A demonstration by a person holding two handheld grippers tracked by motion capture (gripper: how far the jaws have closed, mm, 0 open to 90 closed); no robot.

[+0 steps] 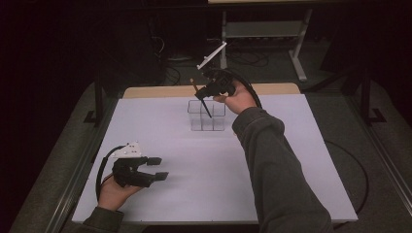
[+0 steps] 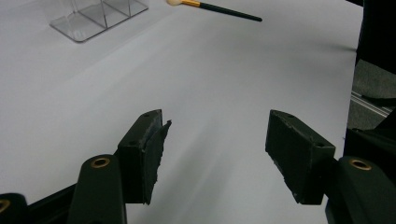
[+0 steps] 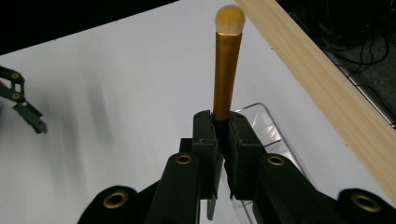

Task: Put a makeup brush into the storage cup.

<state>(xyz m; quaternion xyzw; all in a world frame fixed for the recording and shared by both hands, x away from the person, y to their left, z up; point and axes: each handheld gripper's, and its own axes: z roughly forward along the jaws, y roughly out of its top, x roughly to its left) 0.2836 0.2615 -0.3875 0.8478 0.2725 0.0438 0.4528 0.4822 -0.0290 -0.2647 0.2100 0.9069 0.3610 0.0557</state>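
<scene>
Above the clear organiser (image 1: 207, 115), the makeup brush (image 3: 227, 70) sits clamped by its handle in the right gripper (image 1: 210, 92), whose jaws are closed on it; the dark handle tip angles down into a compartment, bristles up. If the handle catches a divider or the rim, the light organiser could tip or slide across the white worktop (image 1: 204, 165); a slanted release could leave the brush leaning out. Nearer the person than the organiser, the left gripper (image 1: 158, 168) idles, jaws apart and empty.
</scene>
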